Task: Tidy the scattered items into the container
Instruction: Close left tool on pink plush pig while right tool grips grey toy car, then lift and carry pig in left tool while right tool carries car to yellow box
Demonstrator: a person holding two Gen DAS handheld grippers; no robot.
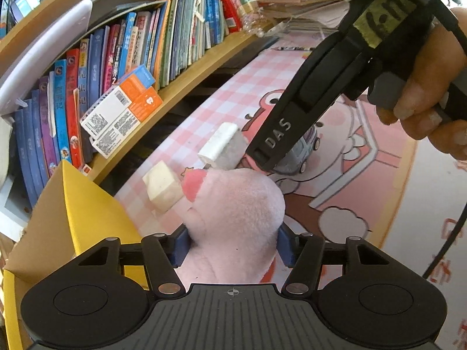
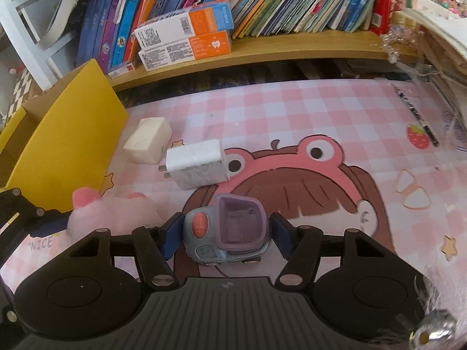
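Both grippers are busy, yet nothing shown has reached the container. In the lower centre of the left wrist view, the left gripper (image 1: 232, 243) has its jaws pressed into the sides of a pink plush toy (image 1: 236, 218), pinching it. The open yellow cardboard box (image 1: 96, 218), judged to be the container, stands at lower left, just beside the plush. Its interior is barely visible, so what it already holds cannot be told.

In the right wrist view, the right gripper (image 2: 223, 234) straddles a small blue-and-purple toy car (image 2: 230, 230) at lower centre. The left pad looks to touch it, while a thin gap shows on the right, so a firm grip cannot be confirmed.

Left on the pink cartoon mat (image 2: 292, 110) are 2 items, both left of centre: a white charger plug (image 2: 197, 164) and a cream block (image 2: 147, 140), close to the box.
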